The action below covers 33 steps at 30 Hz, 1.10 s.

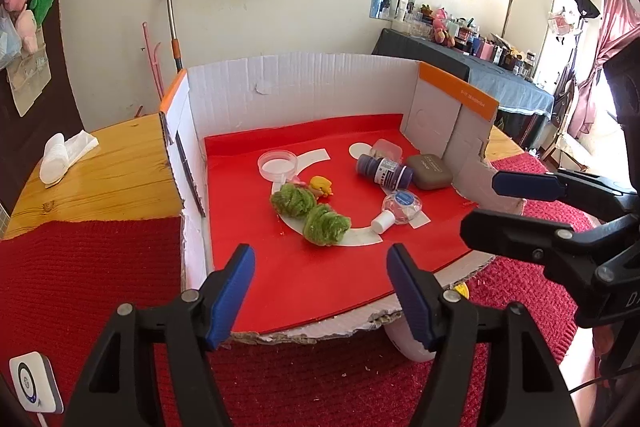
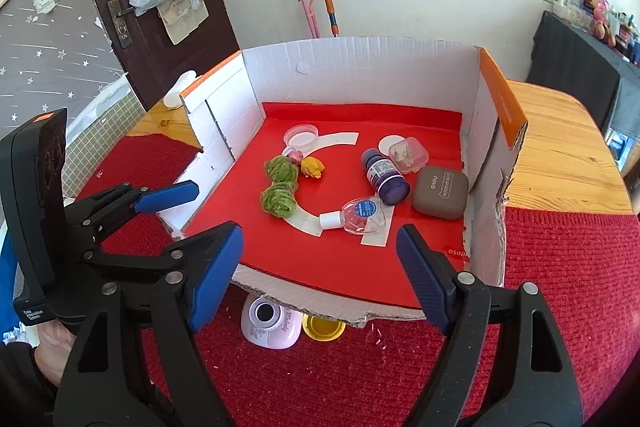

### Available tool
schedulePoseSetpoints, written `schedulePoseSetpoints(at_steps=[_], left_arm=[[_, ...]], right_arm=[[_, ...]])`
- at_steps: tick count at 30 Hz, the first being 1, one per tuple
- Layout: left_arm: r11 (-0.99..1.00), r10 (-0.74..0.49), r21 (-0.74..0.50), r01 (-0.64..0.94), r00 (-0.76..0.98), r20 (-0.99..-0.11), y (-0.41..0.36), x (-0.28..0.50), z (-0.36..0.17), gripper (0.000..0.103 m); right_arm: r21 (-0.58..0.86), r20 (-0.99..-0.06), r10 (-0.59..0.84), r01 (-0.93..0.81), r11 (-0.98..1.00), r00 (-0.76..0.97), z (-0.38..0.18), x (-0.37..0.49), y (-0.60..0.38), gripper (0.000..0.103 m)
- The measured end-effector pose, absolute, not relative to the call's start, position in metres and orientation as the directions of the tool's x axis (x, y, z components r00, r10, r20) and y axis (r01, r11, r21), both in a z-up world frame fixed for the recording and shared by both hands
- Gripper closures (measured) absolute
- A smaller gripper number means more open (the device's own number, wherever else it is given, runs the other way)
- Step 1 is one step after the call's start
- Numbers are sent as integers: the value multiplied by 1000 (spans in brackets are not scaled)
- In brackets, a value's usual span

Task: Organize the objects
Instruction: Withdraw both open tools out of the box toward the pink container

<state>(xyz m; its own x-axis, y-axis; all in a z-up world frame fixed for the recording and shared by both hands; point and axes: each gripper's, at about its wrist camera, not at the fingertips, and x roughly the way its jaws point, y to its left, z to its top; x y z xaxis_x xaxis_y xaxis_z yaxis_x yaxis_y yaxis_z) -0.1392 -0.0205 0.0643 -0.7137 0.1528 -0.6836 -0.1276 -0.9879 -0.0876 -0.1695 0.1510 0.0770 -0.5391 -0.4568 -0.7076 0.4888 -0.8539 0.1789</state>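
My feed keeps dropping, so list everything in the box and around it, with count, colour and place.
fuzzy balls: two, green, box left
toy duck: one, yellow, beside upper ball
clear lid: one, back left
purple bottle: one, lying, centre right
clear bottle: one, white cap, front centre
eyeshadow case: one, brown, right wall
clear case: one, behind purple bottle
left gripper: open, empty
right gripper: open, empty
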Motion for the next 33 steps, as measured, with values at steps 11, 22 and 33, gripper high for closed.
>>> schedulePoseSetpoints(at_steps=[11, 22, 33], left_arm=[[-992, 119, -52, -113, -739, -663, -14, -116, 74, 17], [-994, 100, -30, -106, -753, -651, -8, -95, 78, 6], [-994, 102, -48, -95, -733, -672, -9, -85, 65, 3]], right_arm=[[182, -679, -469, 489, -853, -565, 89, -145, 160, 13], [179, -668, -473, 494, -851, -574, 94, -122, 167, 8], [179, -673, -468, 489, -854, -572, 86, -108, 173, 6]])
